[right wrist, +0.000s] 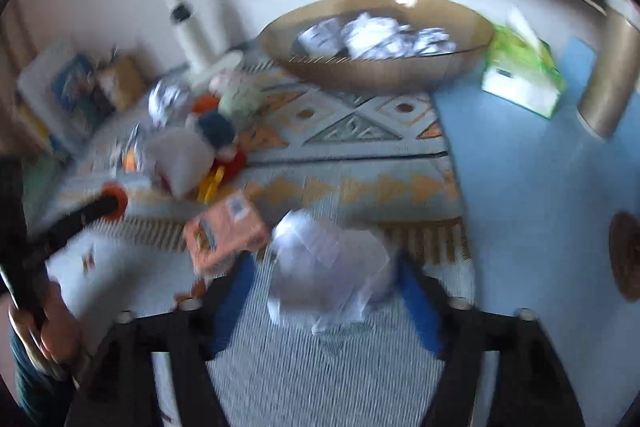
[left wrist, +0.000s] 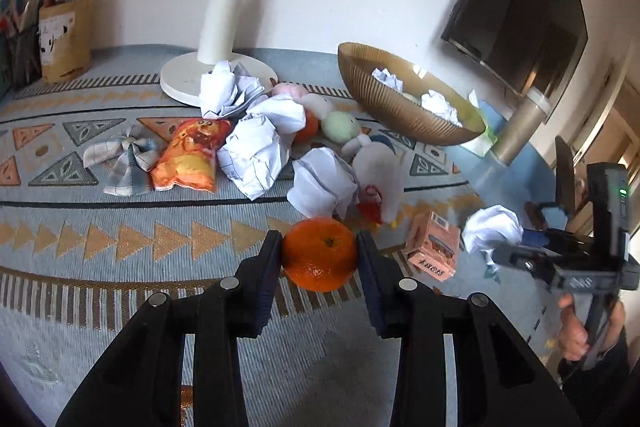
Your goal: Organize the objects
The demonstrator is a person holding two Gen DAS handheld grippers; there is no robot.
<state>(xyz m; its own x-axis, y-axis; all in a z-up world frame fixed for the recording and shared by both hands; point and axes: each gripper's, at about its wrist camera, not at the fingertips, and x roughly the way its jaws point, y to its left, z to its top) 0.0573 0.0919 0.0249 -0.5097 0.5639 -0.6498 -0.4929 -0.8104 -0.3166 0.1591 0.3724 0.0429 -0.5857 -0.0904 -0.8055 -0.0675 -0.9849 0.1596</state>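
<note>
Left gripper (left wrist: pixel 319 254) closed on a mandarin orange (left wrist: pixel 320 253), one pad against each flank, fruit sitting just past mid-finger and apparently lifted a little off the patterned woven cloth (left wrist: pixel 120 227); squeezed across the widest girth, likely so the round fruit cannot roll out sideways. Stem dimple (left wrist: pixel 330 241) turned toward the camera and slightly up, so the short stem-to-base axis runs roughly along the fingers while the broad equator spans pad to pad. Right gripper (right wrist: pixel 324 267) partly open around a crumpled paper ball (right wrist: pixel 328 263), blue pads at either side of it; motion blur too heavy to tell firm contact from a loose bracket, though from the left wrist view the ball (left wrist: pixel 493 229) appears carried at that gripper's tip. No real long axis to the wad, just an irregular lump bulging toward the brown ribbed bowl (right wrist: pixel 376 67). Bowl already holding several paper wads (right wrist: pixel 376 35), which suggests paper is being gathered there, hence the ball aimed that way. Remaining clutter heaped mid-cloth: more crumpled sheets (left wrist: pixel 256 147), an orange snack bag (left wrist: pixel 188 155), a plaid cloth bow (left wrist: pixel 124 159), soft toys (left wrist: pixel 380 179), a second orange (left wrist: pixel 308 127) half buried. Pink carton (left wrist: pixel 434 247) lying tilted just beside the paper ball. White lamp base (left wrist: pixel 192 79) behind the heap, green tissue box (right wrist: pixel 524 83) right of the bowl.
</note>
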